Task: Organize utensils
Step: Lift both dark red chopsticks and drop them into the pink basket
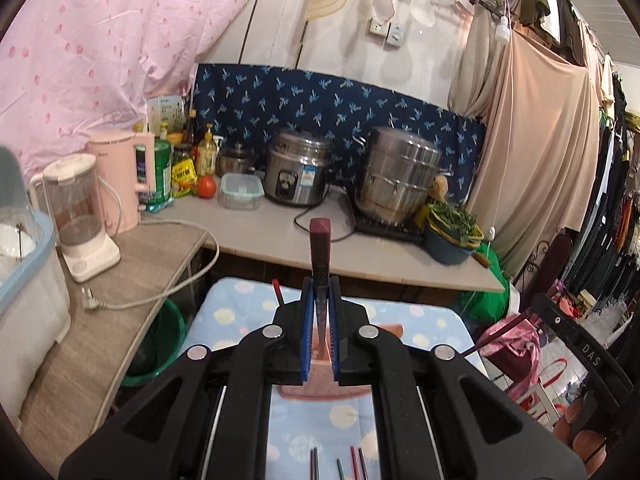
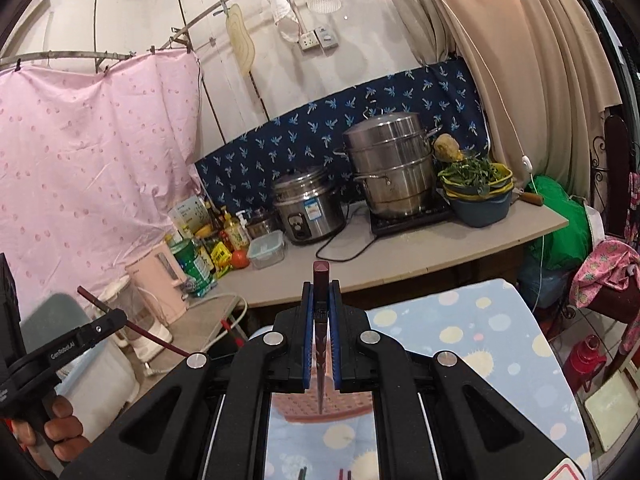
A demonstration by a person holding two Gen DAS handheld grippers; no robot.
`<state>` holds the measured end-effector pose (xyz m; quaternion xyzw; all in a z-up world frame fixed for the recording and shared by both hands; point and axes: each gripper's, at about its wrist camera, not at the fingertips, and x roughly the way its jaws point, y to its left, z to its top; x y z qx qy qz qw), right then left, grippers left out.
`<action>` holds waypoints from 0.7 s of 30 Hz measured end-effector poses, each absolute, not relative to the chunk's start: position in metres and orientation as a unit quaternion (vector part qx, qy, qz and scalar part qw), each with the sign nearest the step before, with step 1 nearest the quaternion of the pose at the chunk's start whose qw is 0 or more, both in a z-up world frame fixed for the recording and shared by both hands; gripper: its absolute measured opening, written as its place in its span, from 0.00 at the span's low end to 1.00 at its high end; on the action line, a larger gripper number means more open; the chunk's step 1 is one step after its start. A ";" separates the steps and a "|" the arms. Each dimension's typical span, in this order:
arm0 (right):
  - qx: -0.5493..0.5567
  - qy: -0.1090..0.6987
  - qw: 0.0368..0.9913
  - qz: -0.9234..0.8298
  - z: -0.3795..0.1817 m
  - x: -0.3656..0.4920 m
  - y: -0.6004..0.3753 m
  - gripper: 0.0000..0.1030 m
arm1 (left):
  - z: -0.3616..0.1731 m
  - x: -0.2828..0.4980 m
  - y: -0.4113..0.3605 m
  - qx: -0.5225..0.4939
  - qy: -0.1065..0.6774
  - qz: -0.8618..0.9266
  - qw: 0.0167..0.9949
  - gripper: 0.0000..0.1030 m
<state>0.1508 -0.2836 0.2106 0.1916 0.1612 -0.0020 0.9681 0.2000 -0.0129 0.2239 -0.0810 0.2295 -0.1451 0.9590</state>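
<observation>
My left gripper (image 1: 320, 285) is shut on a dark red chopstick (image 1: 320, 240) that points up and away. It also shows at the left edge of the right wrist view, left gripper (image 2: 116, 319) with a hand below it. My right gripper (image 2: 320, 286) is shut on a second dark red chopstick (image 2: 321, 276). In the left wrist view the right gripper (image 1: 538, 309) sits at the far right with its chopstick (image 1: 500, 332) slanting out. Both hang above a pink woven basket (image 2: 320, 406) on a blue dotted cloth (image 2: 480, 340). Several chopsticks (image 1: 340, 465) lie on the cloth below.
Behind the cloth runs a grey counter (image 1: 280, 236) with a rice cooker (image 1: 298, 172), a steel steamer pot (image 1: 400, 176), a bowl of greens (image 1: 452, 232), bottles and a pink kettle (image 1: 120, 180). A blender (image 1: 80, 216) and a plastic bin (image 1: 28, 280) stand left.
</observation>
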 end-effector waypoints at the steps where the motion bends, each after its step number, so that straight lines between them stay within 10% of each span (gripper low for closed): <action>1: 0.199 0.160 0.967 0.002 0.212 0.158 -0.285 0.07 | 0.226 0.202 -0.014 -0.078 0.222 -0.142 0.962 0.06; 21: 0.216 0.243 0.946 -0.003 0.147 0.252 -0.283 0.07 | 0.153 0.273 -0.028 -0.079 0.301 -0.133 0.941 0.07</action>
